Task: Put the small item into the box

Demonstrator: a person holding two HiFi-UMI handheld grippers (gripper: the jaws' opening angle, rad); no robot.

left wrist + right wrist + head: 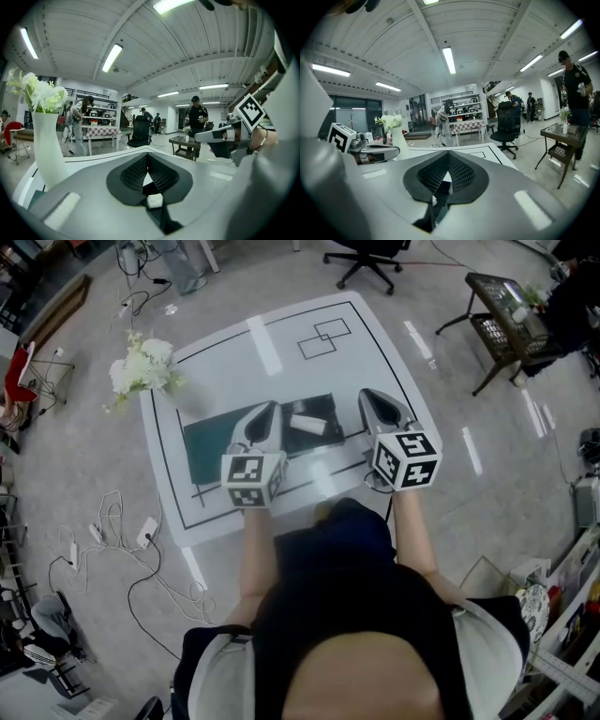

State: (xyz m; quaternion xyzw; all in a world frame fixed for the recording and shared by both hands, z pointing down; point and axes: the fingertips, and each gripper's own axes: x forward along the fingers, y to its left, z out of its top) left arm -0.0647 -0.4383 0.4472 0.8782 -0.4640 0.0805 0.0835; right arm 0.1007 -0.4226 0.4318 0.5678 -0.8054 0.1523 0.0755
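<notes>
one small white item [307, 424] lies on the dark green mat [211, 451], toward the mat's far right corner and about mid-table on the white table [375, 343]. it is a short oblong, and its long axis runs roughly along the table's near edge, crosswise to the way both tools point.

the left gripper [270, 411] hangs just left of the item. the right gripper [367, 396] is farther off to the item's right, so the left one is the nearer. the item sits between the two. each gripper's jaws are pressed together at the tips with nothing between the pads. in the left gripper view a small white block shows low in the gap behind the tips. it is probably the item seen on the mat below, though i cannot be sure.

as i read it, the nearer tool must spread its jaws, and come across the item's short side.

counted: one item, two grippers, one mat, one vase of white flowers [47, 150] at the table's far left corner. i can pick out no box in any view.
</notes>
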